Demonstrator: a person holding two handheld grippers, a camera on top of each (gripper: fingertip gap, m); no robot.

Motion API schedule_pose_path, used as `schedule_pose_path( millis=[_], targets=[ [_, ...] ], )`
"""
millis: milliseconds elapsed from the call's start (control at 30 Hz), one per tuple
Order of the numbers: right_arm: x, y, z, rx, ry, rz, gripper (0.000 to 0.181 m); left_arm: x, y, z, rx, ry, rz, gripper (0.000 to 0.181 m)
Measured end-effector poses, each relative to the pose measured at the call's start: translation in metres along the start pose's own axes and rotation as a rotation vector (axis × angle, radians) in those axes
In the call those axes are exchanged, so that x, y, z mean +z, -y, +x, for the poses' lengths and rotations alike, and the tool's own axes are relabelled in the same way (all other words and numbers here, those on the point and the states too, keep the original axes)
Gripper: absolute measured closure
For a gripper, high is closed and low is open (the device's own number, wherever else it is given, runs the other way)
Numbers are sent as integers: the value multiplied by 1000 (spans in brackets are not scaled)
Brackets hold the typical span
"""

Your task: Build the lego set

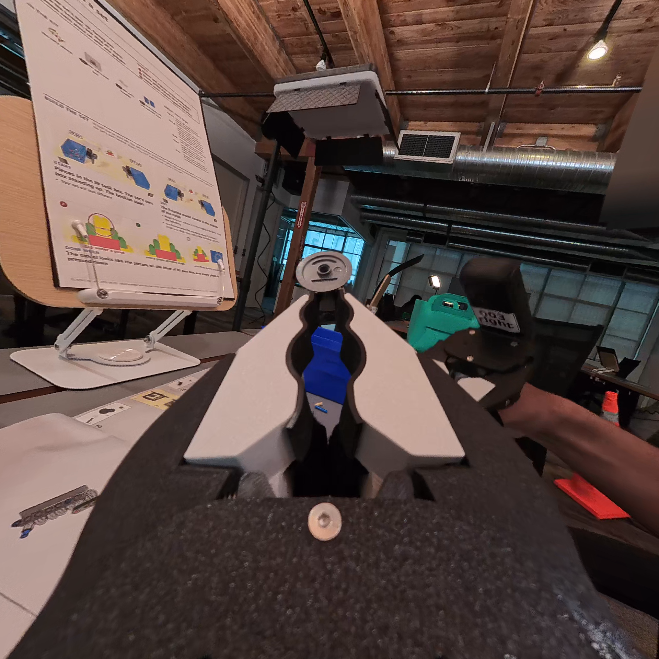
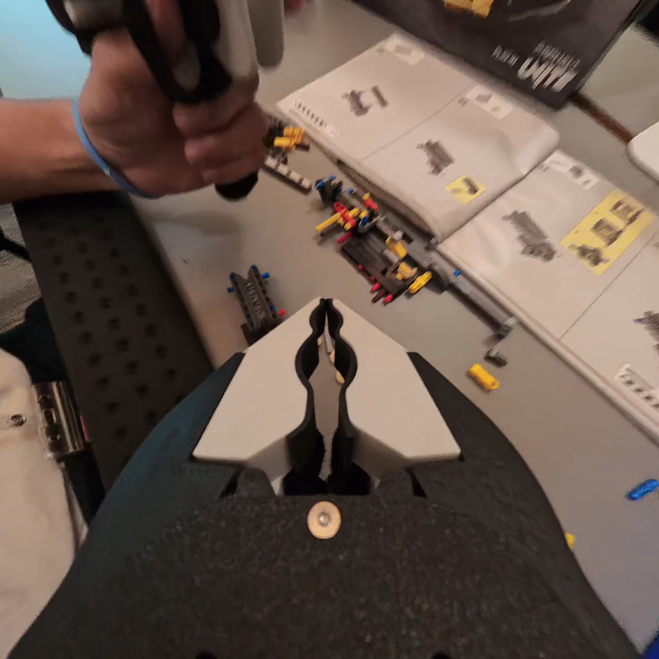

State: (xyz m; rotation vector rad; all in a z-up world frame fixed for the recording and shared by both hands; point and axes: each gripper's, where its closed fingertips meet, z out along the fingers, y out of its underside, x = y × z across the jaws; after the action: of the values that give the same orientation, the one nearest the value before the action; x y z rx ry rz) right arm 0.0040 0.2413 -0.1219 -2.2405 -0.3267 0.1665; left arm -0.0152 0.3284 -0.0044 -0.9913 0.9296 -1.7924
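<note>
In the left wrist view, my left gripper (image 1: 326, 297) is raised off the table. It is shut on the dark stem of a grey round disc piece (image 1: 323, 270), which stands just past the fingertips. My right gripper (image 2: 326, 303) is shut, with its pads meeting at the tips above the grey table (image 2: 445, 356). It also shows in the left wrist view (image 1: 494, 321), held by a hand, with its fingers hidden. A partly built lego assembly (image 2: 388, 256) lies ahead of the right gripper. A dark beam part with blue pins (image 2: 255, 299) lies just left of its fingertips.
Open instruction booklets (image 2: 428, 135) and a black box (image 2: 535, 42) lie at the back right. Loose pieces lie around: yellow (image 2: 483, 377), blue (image 2: 642, 489), and a small pile (image 2: 285, 139). A page stand (image 1: 121, 160) is at the left, and a blue box (image 1: 326, 363) shows between the left fingers. My hands' fingertips stand some 15 centimetres from each other.
</note>
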Motion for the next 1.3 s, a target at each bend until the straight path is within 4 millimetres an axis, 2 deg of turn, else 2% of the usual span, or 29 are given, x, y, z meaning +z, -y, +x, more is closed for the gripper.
schedule_pose_path(
  millis=[133, 200, 267, 333, 500, 667, 800, 900, 1133, 1200, 1233, 1300],
  targets=[
    [18, -48, -8, 45, 58, -81, 175, -2, 5, -9, -35, 14, 3, 173],
    [30, -71, -13, 76, 88, -141, 165, -2, 3, -11, -30, 20, -8, 173],
    [39, -75, -22, 63, 105, -137, 165, -2, 1, -10, -15, 18, -19, 173],
    [45, -77, -19, -4, 52, -164, 163, 0, -2, -8, -3, 11, -32, 173],
    [59, -69, -29, -135, 76, -152, 159, 0, -5, -6, -4, 0, -43, 173],
    [68, -62, -30, -116, 134, -134, 160, 0, -3, -5, -10, -8, -42, 173],
    [71, -60, -31, -138, 162, -131, 160, 0, -3, -5, -18, -13, -42, 174],
    [71, -60, -30, -152, 170, -128, 169, 0, -4, -5, -27, -18, -46, 174],
    [69, -57, -26, -115, 148, -82, 170, 0, -5, -7, -77, -26, -37, 173],
    [61, -41, -21, -59, 139, -7, 170, -1, -4, -8, -118, -29, -24, 173],
    [54, -26, -18, -28, 129, 48, 170, -1, -3, -9, -139, -32, -16, 173],
    [32, 18, -13, 26, 109, 194, 170, -2, -2, -10, -169, -41, -5, 173]
  ],
)
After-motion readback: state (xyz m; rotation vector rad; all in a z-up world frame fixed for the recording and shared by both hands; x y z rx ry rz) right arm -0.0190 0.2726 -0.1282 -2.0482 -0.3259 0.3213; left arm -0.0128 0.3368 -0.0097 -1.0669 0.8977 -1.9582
